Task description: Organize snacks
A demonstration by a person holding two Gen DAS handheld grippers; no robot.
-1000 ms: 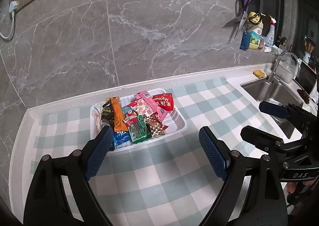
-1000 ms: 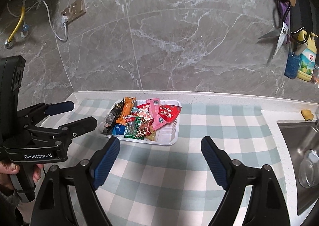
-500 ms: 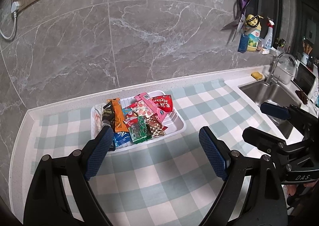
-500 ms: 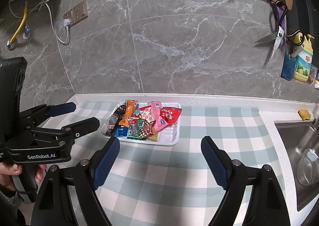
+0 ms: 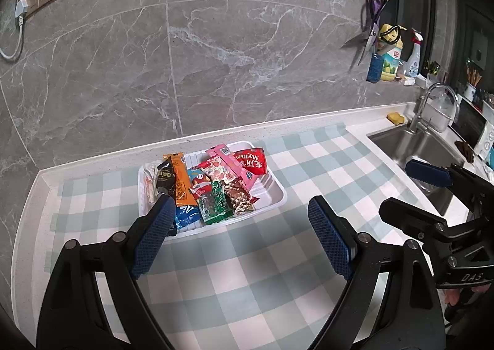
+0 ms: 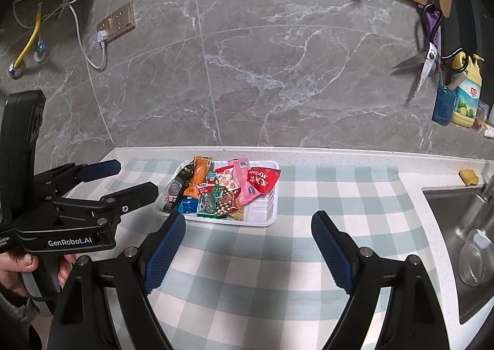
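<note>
Left gripper: the left gripper (image 5: 240,235) hangs above the checked cloth (image 5: 247,272) with its blue-padded jaws spread wide and nothing between them; it points down toward the near edge of the tray

Right gripper: the right gripper (image 6: 248,245) is likewise spread and empty, aimed at the cloth just in front of the tray's right half

Snacks: a heap of small packets lies in the white tray (image 6: 262,214), which sits on the cloth near the back wall; they crowd its left and middle, and the right end shows bare ribbed plastic

Packets seen: an orange stick pack (image 5: 182,183), a green pack (image 5: 216,201), a pink pack (image 5: 230,164) and a red pack (image 5: 251,161) overlap one another

Risk, double pick: the packets lie stacked, so closing on one may likely drag or lift its neighbour too

Risk, slip: the wrappers look glossy and thin, so a pinch at a corner could let a packet slide out

Risk, tray shift: the tray looks light, and a push from a jaw tip might skid it on the cloth

Risk, collision: both tools point at the same small tray, so they could knock together

Surroundings: a sink (image 6: 457,226) lies to the right, scissors (image 6: 427,64) hang on the wall, and nothing stands between the tools and the tray
</note>
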